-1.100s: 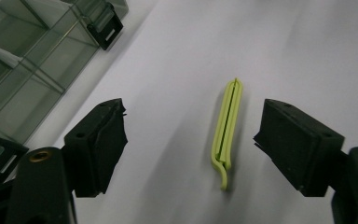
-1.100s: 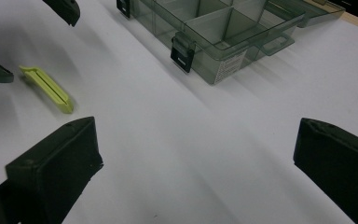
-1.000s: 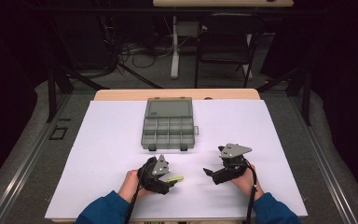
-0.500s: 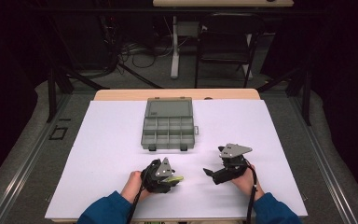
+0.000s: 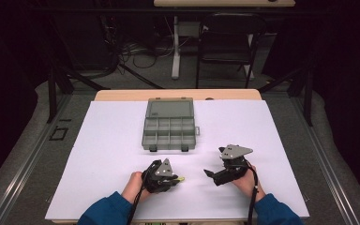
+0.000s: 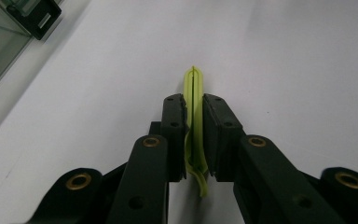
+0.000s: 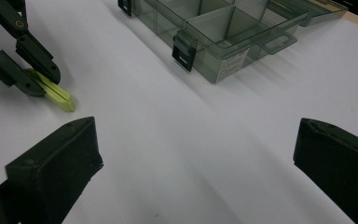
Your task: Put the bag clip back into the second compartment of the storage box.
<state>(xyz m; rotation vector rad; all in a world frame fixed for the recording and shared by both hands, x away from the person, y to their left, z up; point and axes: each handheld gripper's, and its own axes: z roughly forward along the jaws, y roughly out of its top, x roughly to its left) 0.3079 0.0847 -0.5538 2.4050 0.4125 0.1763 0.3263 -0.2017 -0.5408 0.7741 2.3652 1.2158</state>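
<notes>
Left gripper [image 5: 174, 178]: sat low on the near part of the bench, left of centre, held in the person's left hand; fingers [image 6: 173, 122] had just been closing and stood nearly together, pads pressed on both flat sides of the clip.
Clip [image 6: 194, 100]: thin, yellow-green, on edge between the left fingers; its tip stuck out past the fingertips, its curved tail ran back between the fingers. In the high view [image 5: 181, 178] the tip showed just right of the left gripper, at or just above the sheet; contact with the sheet could not be told. In the right gripper view [image 7: 56, 95] it lay low over the sheet.
Right gripper [image 5: 209, 173]: near part of the bench, right of centre, in the person's right hand, pointed toward the left gripper; well apart from it.
Right fingers [image 7: 58, 158]: wide apart, nothing between them but bare sheet.
Box [image 5: 169, 131]: clear grey compartment box, lid swung open to the far side, on the sheet beyond both grippers, well apart from the clip; two dark latches on its near wall. Compartments seen in the right gripper view [image 7: 223, 28] looked empty.
Bench [image 5: 98, 140]: covered by a white sheet; wooden edge visible at the far side.
</notes>
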